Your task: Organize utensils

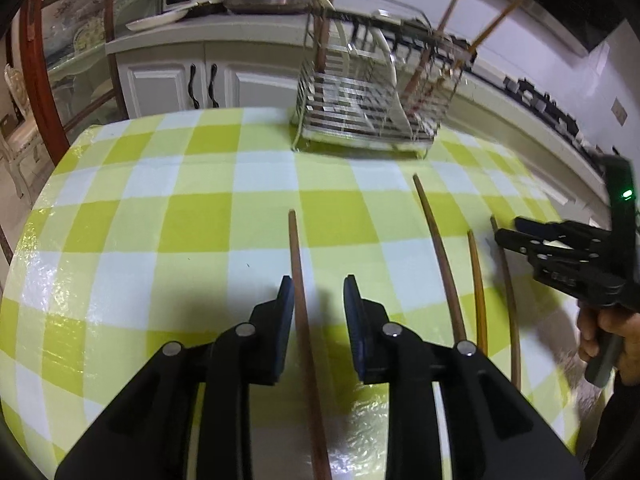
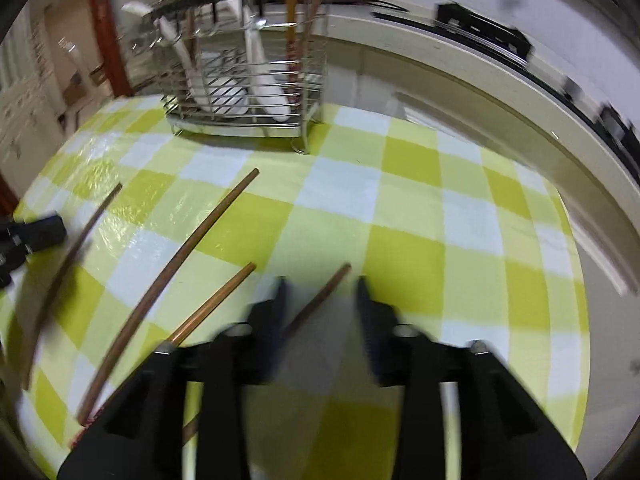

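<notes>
Four wooden chopsticks lie on a green checked tablecloth (image 1: 192,208) before a wire utensil rack (image 1: 360,104). The left gripper (image 1: 319,298) is parted around one chopstick (image 1: 301,304) without clamping it; the right gripper (image 2: 320,300) is open around another chopstick (image 2: 320,300), not gripping

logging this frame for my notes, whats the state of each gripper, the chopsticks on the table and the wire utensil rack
left gripper: open, one chopstick between its fingers, pads not pressing
right gripper: open, another chopstick between its fingers
other chopsticks: lying flat on the tablecloth
wire utensil rack: upright, already holding chopsticks and white utensils
</notes>
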Available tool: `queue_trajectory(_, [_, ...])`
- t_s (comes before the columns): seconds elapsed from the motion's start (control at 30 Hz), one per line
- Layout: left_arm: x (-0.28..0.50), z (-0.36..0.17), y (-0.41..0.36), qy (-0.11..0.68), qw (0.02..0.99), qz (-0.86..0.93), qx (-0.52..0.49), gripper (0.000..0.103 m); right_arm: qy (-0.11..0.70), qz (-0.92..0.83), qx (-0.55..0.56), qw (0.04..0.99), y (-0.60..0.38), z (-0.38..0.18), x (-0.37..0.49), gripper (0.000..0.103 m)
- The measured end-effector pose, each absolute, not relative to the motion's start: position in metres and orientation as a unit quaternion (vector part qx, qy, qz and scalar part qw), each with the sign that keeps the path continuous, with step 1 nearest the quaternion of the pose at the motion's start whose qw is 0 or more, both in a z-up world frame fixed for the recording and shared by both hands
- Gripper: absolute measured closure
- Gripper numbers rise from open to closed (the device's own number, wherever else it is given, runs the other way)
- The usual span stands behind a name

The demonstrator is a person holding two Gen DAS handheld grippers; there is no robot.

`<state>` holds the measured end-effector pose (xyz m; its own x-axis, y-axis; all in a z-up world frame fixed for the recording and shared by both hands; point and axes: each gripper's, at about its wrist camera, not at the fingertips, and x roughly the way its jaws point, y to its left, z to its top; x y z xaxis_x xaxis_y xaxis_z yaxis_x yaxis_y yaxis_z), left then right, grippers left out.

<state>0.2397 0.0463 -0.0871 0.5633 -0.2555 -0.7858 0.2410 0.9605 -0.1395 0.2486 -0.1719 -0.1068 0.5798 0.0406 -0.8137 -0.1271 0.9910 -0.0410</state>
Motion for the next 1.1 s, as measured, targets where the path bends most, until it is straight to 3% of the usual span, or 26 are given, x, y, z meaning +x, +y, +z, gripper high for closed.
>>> queue_trajectory(0.07, [0.240,-0.091,0.043,0.452,0.882,-0.134,0.004,0.078,0.460,0.032,-0.029,0.887,-0.171,-0.104,0.239,0.045])
queue_trajectory(0.4, [0.249,-0.103,0.032,0.473,0.871,-0.124,0.046,0.078,0.500,-0.005,0.013,0.866,-0.152,-0.117,0.215,0.047])
queue_trajectory(0.47, [0.250,-0.103,0.030,0.472,0.871,-0.120,0.055,0.086,0.500,-0.018,0.015,0.866,-0.153,-0.117,0.217,0.049])
queue_trajectory(0.5, [0.251,-0.104,0.031,0.473,0.871,-0.115,0.060,0.096,0.500,-0.022,0.012,0.865,-0.152,-0.117,0.218,0.049])
queue_trajectory(0.63, [0.251,-0.102,0.031,0.475,0.868,-0.131,0.060,0.097,0.498,-0.025,0.013,0.867,-0.151,-0.117,0.220,0.049])
queue_trajectory(0.73, [0.249,-0.097,0.035,0.466,0.874,-0.130,0.050,0.097,0.496,-0.021,0.012,0.868,-0.150,-0.116,0.221,0.055])
queue_trajectory(0.93, [0.243,-0.068,0.051,0.426,0.896,-0.124,0.017,0.097,0.492,-0.006,0.005,0.870,-0.145,-0.115,0.225,0.077])
queue_trajectory(1.0, [0.241,-0.059,0.056,0.414,0.902,-0.123,0.007,0.097,0.490,-0.005,0.004,0.872,-0.145,-0.115,0.226,0.089])
queue_trajectory(1.1, [0.237,-0.048,0.059,0.402,0.908,-0.121,0.000,0.097,0.486,0.006,0.011,0.874,-0.147,-0.115,0.226,0.094])
